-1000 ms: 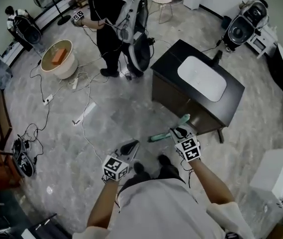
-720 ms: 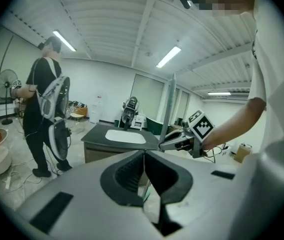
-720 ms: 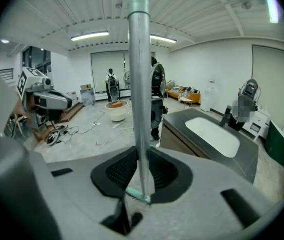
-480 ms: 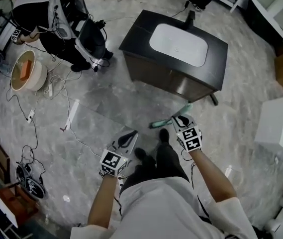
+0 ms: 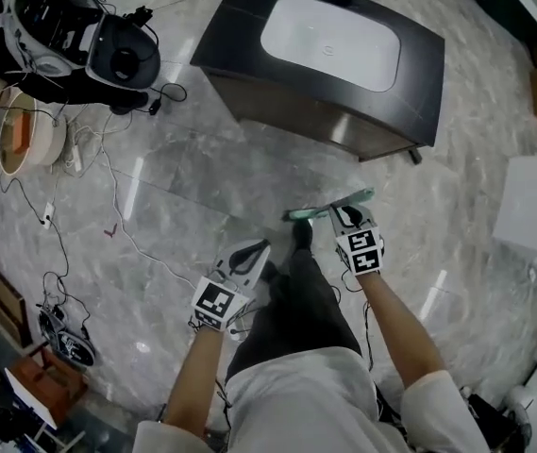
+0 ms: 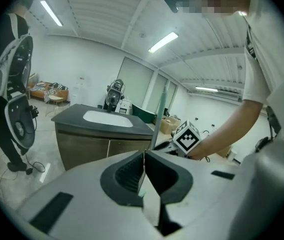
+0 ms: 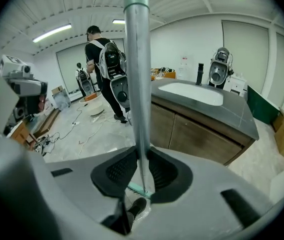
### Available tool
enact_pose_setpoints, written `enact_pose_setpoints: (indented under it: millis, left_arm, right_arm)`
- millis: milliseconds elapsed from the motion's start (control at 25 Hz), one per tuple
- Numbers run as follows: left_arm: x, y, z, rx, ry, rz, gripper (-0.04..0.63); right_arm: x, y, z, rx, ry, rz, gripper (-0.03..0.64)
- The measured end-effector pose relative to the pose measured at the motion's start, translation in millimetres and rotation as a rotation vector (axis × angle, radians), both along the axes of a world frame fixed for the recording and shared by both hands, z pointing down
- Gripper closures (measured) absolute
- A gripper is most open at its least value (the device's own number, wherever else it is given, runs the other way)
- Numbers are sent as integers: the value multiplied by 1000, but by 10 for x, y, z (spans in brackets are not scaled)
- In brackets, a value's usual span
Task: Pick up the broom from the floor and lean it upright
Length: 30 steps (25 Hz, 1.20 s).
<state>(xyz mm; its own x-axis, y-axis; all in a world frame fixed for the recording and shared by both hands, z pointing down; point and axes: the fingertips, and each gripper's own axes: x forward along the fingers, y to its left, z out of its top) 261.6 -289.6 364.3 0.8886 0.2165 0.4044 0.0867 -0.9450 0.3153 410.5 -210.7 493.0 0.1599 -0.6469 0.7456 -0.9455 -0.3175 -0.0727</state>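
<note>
So the right hand-held gripper (image 7: 141, 170) was clamped on the broom (image 7: 137, 74), with both pads squeezed onto the metal pole. In the right gripper view the pole ran straight up between the jaws, pretty much upright. From the head view you could only really see the broom's green head (image 5: 329, 206). It was down low over the marble floor (image 5: 202, 206), right by the person's shoe (image 5: 301, 234) and just in front of the dark sink cabinet (image 5: 296, 116). Honestly couldn't tell if the bristles were actually touching the floor.

The left hand-held gripper (image 6: 143, 156) wasn't holding anything. Its jaws were pressed together at the tips, and it hung off to the side of the pole, near it but apart.

Background stuff: another person (image 7: 104, 64) in black with a backpack rig stood beyond the cabinet, and cables (image 5: 108, 196) were scattered across the floor over on the left.
</note>
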Motion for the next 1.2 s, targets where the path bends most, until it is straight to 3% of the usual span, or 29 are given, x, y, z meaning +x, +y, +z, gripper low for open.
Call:
enact_pose_setpoints:
  millis: [440,880,1200]
  left_arm:
    - [681,-2,1135,-64,-88,61,584]
    - [1089,170,2236,-100,-167,166,584]
    - [1504,105,2905,-98,-147,175,584]
  right_arm:
    - [563,87,1392,-83,-82,82,541]
    - [1021,182,2720,-183,-142,159,541]
    - [1368,73,3478,-252,-161,161,541]
